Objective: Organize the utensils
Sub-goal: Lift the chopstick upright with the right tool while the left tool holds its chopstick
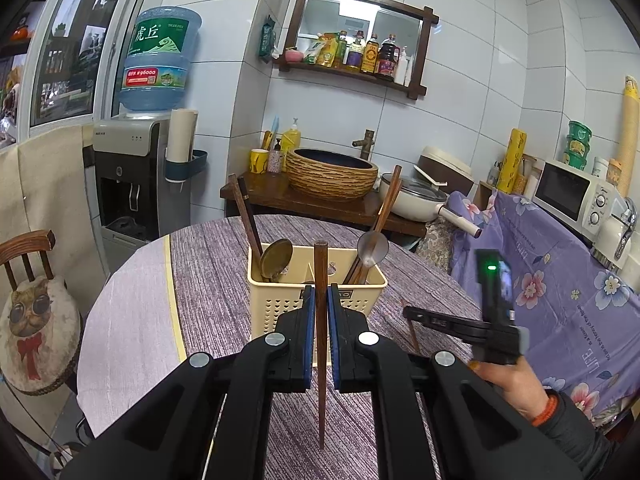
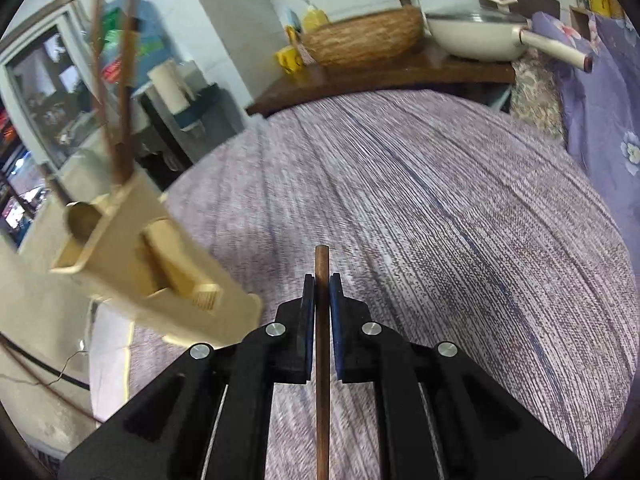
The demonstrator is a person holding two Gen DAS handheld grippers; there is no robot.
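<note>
My left gripper (image 1: 321,298) is shut on a brown wooden chopstick (image 1: 321,264), held upright just in front of the cream utensil holder (image 1: 360,304) on the round table. The holder holds two spoons (image 1: 276,258) and several chopsticks (image 1: 246,212). My right gripper (image 2: 322,286) is shut on another brown chopstick (image 2: 322,264), above the table to the right of the holder (image 2: 120,256), which looks blurred. In the left wrist view the right gripper (image 1: 416,314) sits right of the holder with its chopstick (image 1: 412,332) pointing down.
The round table has a purple striped cloth (image 2: 440,200). Behind it stand a wooden counter with a woven basin (image 1: 332,174) and a white pan (image 1: 416,200). A water dispenser (image 1: 132,184) stands at left, a chair (image 1: 36,308) at near left, a microwave (image 1: 576,194) at right.
</note>
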